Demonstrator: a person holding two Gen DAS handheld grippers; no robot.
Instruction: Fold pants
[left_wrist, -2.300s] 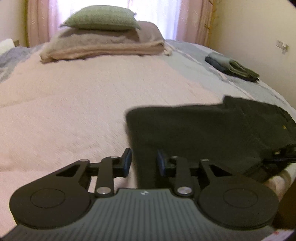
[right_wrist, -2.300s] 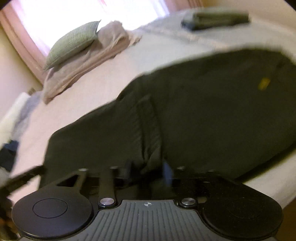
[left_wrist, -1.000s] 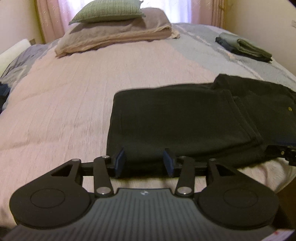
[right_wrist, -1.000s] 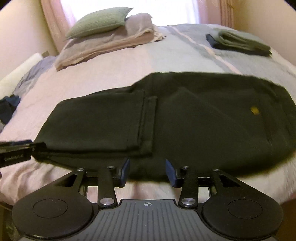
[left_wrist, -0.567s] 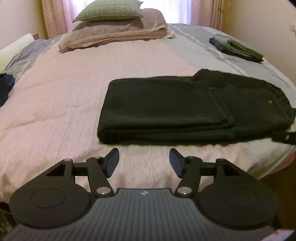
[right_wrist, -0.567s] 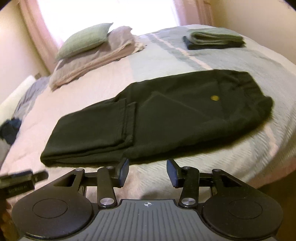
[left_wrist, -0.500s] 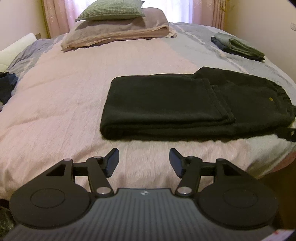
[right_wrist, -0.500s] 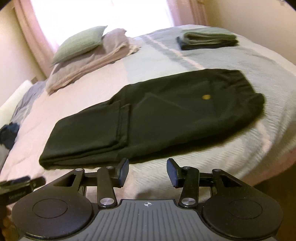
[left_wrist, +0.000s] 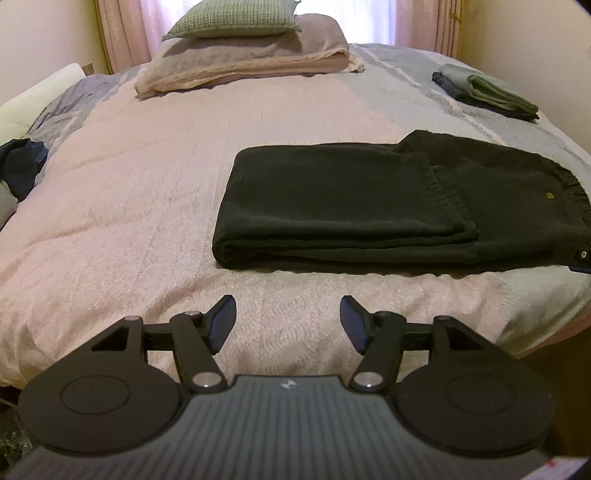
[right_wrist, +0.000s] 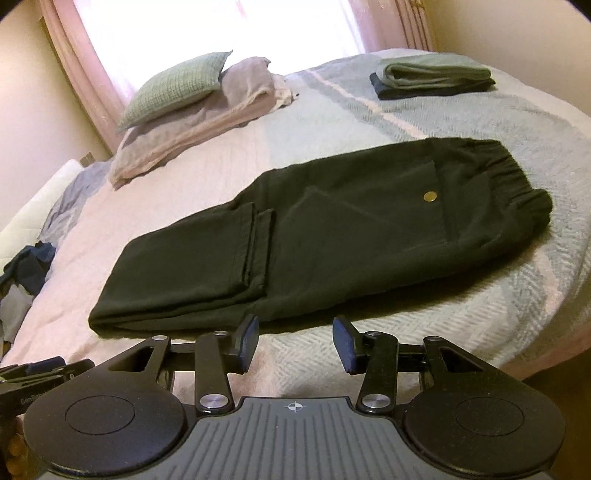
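Both grippers backed off since a second ago. Left wrist view: left gripper (left_wrist: 287, 320) empty, jaws opening, pants (left_wrist: 369, 206) folded once on the bed (left_wrist: 129, 206). Right wrist view: right gripper (right_wrist: 295, 343) gaping, empty. Next probably another fold, regrabbing the folded end.

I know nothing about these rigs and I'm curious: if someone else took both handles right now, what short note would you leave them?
Left tool: jaws opening, nothing between them, hanging above the near edge of the bed.
Right tool: open, empty, just short of the pants.
Dark pants: flat on the bed, touched by neither tool.
Done: legs folded back over the upper part, cuffs lying about midway.
Left: waistband end still sticks out uncovered; probably one more fold, then perhaps stacking with the folded clothes at the far side.
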